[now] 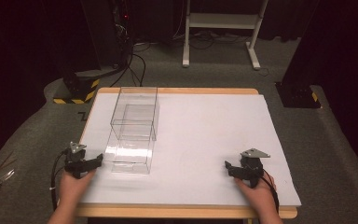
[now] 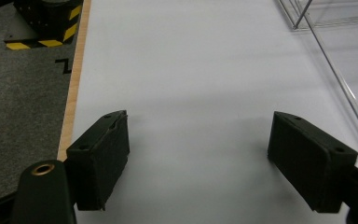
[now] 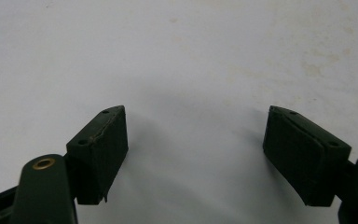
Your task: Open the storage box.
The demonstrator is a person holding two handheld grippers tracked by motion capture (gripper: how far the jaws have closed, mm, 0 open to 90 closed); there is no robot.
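**Inspector A:** Near edge first. State of the left gripper (image 1: 92, 163)?

**Inspector B:** It sits at the near left of the white surface (image 1: 205, 140), held in the left hand (image 1: 74, 184). Its jaws stand apart with bare surface between them and nothing held. The left gripper view confirms both pads clear, one pad (image 2: 103, 156) on each side of an empty gap.

**Inspector A:** And the right gripper (image 1: 230, 168)?

**Inspector B:** Near right, in the right hand (image 1: 256, 191), jaws likewise spread and empty. The right gripper view shows bare surface between them, faintly stained farther off.

**Inspector A:** Location of the clear box (image 1: 130, 156)?

**Inspector B:** Just right of the left gripper, close beside its tips; whether they touch cannot be told. A second clear box (image 1: 135, 109) is at its far side, appearing to rest partly over it; the exact stacking is hard to read through the transparent walls. In the left gripper view a clear edge (image 2: 335, 74) runs along the right.

**Inspector A:** Beyond the surface?

**Inspector B:** Grey carpet (image 1: 205, 74), a yellow-and-black striped base (image 1: 77, 91) at far left, a white frame (image 1: 223, 28) at far centre.
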